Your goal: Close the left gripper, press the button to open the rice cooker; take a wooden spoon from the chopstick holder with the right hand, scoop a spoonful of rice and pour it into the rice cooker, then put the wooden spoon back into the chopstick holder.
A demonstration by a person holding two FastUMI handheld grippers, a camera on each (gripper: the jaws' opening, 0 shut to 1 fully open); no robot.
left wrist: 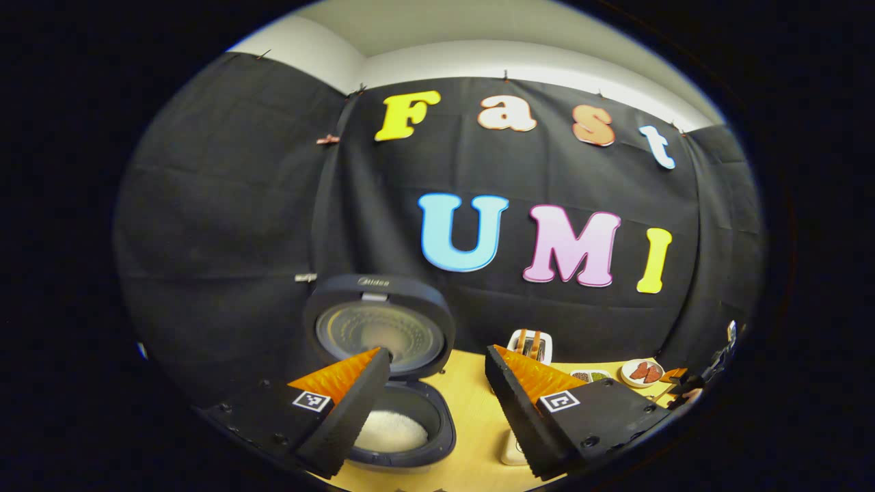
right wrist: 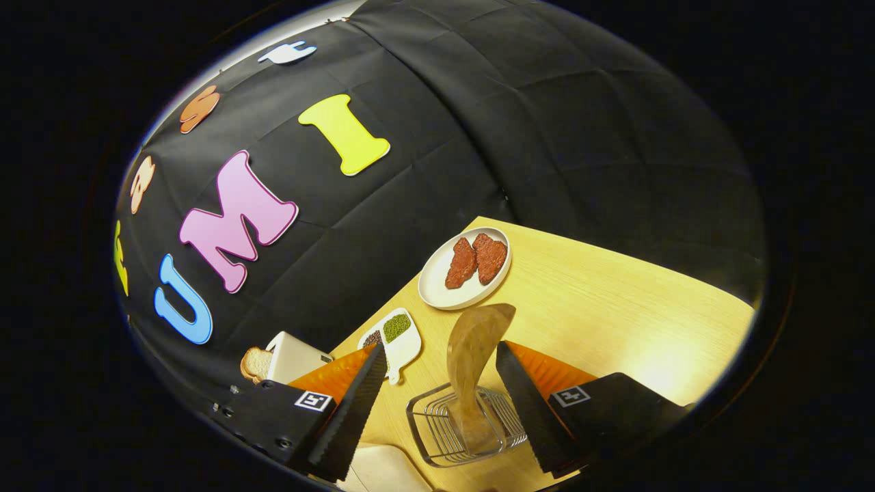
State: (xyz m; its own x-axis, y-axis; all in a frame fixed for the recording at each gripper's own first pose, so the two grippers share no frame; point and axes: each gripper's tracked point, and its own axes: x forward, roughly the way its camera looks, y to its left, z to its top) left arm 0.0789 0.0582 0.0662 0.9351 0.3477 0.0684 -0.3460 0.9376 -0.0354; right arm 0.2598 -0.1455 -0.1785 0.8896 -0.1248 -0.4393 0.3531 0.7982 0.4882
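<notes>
Both tongs spread, gripping nothing.
Left gripper [left wrist: 437, 369] faces the open rice cooker [left wrist: 403, 427]; right gripper [right wrist: 437, 372] straddles the wooden spoon [right wrist: 473, 355] standing in the chopstick holder [right wrist: 451, 430].

Left gripper [left wrist: 437, 372]: jaws wide apart, nothing between the fingers, hanging above and in front of the open rice cooker [left wrist: 403, 424]; its left finger [left wrist: 348, 410] overlaps the cooker's front rim in the left gripper view, contact can't be judged. Right gripper [right wrist: 437, 389]: jaws also spread, tilted down over the chopstick holder [right wrist: 465, 427], one finger [right wrist: 530, 410] on each side of it. The wooden spoon [right wrist: 475, 355] stands in the holder between the fingers; neither finger presses it. Right gripper also shows far right of the cooker in the left gripper view [left wrist: 690, 386], small, hand unclear.
</notes>
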